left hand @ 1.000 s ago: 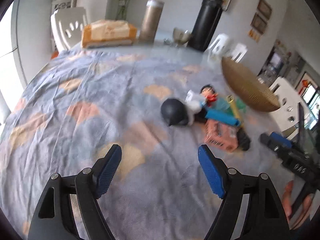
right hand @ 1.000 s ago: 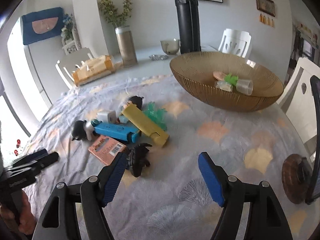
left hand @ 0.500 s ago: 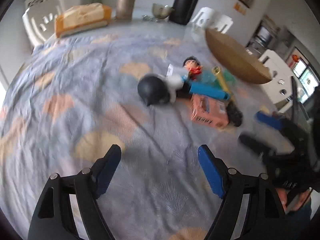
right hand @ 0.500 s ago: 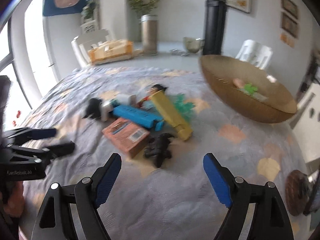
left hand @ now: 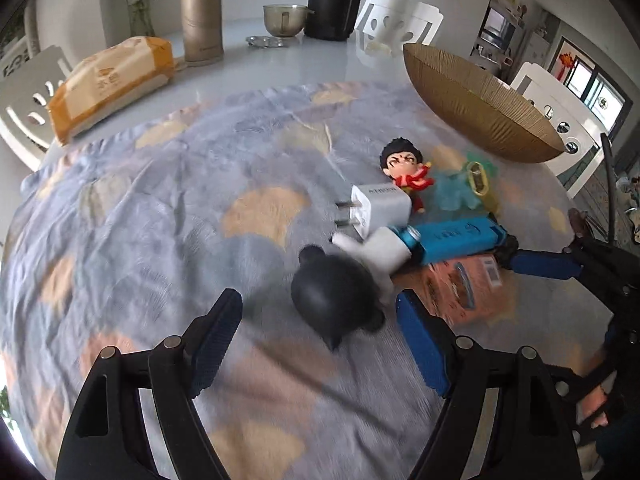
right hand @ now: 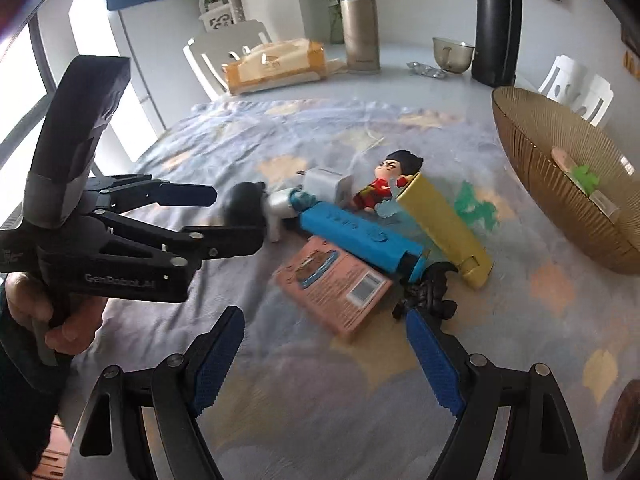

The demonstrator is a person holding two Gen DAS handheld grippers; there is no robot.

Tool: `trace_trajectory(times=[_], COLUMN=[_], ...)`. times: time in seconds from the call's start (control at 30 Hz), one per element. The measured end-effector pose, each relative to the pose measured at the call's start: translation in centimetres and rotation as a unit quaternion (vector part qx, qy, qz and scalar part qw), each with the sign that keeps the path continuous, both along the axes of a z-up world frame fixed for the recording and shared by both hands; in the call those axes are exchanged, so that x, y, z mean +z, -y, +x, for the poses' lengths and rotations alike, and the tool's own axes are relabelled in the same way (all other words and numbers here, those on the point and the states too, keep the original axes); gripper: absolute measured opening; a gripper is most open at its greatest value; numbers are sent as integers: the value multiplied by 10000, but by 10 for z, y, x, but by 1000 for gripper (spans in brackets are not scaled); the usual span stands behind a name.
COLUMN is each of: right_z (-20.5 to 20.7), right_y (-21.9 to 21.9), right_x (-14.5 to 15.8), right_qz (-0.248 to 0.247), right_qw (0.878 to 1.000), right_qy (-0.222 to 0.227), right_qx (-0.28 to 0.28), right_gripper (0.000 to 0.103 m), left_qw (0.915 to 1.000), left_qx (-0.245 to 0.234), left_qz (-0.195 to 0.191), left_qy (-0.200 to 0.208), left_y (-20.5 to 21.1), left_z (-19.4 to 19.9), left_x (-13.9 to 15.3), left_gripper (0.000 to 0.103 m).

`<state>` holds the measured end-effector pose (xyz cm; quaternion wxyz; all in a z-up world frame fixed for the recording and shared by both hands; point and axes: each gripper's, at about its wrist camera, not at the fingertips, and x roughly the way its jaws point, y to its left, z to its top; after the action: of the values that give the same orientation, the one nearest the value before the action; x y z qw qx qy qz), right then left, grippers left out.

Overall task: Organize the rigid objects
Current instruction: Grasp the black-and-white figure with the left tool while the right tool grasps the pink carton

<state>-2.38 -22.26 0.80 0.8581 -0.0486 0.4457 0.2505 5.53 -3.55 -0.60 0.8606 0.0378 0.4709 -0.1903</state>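
My left gripper (left hand: 318, 340) gapes wide around the black-and-white toy (left hand: 340, 300) mid-cloth, toward the tablecloth's (left hand: 160, 208) right edge — light, hard, rounded, likely slippery — so I'd pinch across its black head. My right gripper (right hand: 326, 356) — wide too, empty.

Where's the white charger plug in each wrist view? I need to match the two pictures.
Left wrist: white charger plug right of centre, prongs pointing left, just below the red figurine.
Right wrist: centre, upper half, left of that figurine.
Shared landmark: the blue box lying right beside it in both views.
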Motion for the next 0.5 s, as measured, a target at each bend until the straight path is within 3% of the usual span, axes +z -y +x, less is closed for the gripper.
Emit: trace_trajectory(times=[0.13, 0.17, 0.23, 0.33, 0.37, 0.47, 0.5], right_z=[12, 15, 16, 12, 11, 11, 9], right_y=[-3, -7, -13, -19, -20, -21, -20], right_x=[1, 0, -2, -5, -5, -10, -10], right_qz=[-12, -39, -103, -136, -126, -50, 19], right_qw=[10000, 10000, 9997, 9991, 9991, 9989, 9989], right_qy=[-1, 8, 72, 146, 170, -36, -39], right_qx=[22, 73, 229, 372, 379, 456, 461], right_gripper=[84, 85, 91, 98, 95, 54, 50], left_qw=[9999, 9999, 9997, 9997, 9997, 9976, 9963], left_qx=[-57, -81, -144, -59, 17, 475, 649], left_qz=[-130, -140, -136, -224, -256, -502, -562], left_qy=[40, 62, 132, 91, 63, -33, 5], left_y=[5, 6, 8, 5, 2, -15, -21], left_z=[8, 7, 4, -2, -4, -21, -28], left_x=[-1, -1, 0, 1, 1, 4, 5], left_gripper=[76, 73, 48, 48, 48, 48, 48])
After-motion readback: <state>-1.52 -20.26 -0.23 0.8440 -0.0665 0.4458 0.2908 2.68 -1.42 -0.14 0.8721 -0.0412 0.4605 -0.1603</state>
